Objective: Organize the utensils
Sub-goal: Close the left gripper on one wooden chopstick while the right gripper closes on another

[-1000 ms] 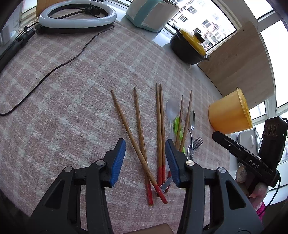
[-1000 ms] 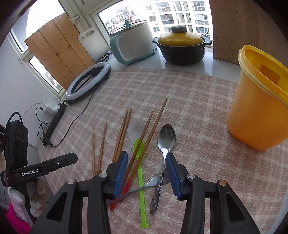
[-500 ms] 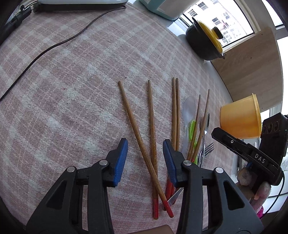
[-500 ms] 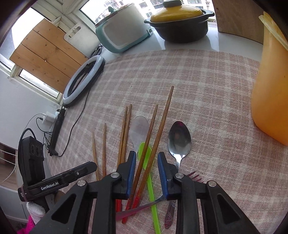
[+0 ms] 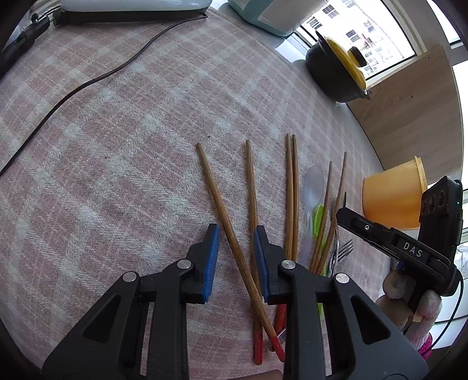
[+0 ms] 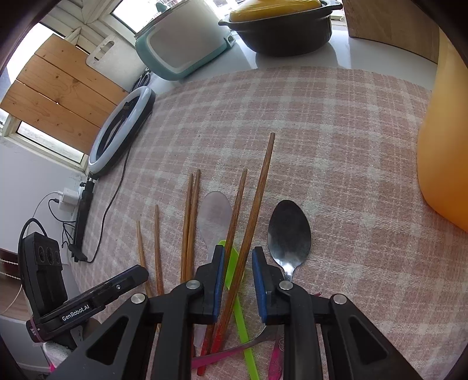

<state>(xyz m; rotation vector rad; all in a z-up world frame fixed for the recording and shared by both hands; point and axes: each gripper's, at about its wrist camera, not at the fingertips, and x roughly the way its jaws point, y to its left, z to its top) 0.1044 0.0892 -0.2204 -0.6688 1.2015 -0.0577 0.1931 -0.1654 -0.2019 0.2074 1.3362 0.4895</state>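
On the pink plaid tablecloth [image 5: 122, 152], two crossed red-tipped chopsticks [image 5: 234, 248] run lengthwise between the left gripper [image 5: 235, 248]'s jaws, which have just been closing but aren't yet pinching. The right gripper [image 6: 238, 263], likewise closing and not yet gripping, straddles another chopstick pair [image 6: 248, 233] beside the steel spoon [image 6: 289, 231]

The left gripper's [image 5: 235, 244] right finger covered the lower shafts of the paired chopsticks [image 5: 291, 187], and the fork [image 5: 340, 253] showed only its tines. The yellow tub [image 6: 444, 140] was cut by the right-wrist picture's right edge, its rim out of sight. The right gripper [image 6: 237, 270] hid the steel spoon's [image 6: 289, 231] handle and much of the green spoon [image 6: 234, 263]. Whether either gripper's pads pressed the chopstick between them could not be told. The ring light [image 5: 131, 5] was cropped at the top.
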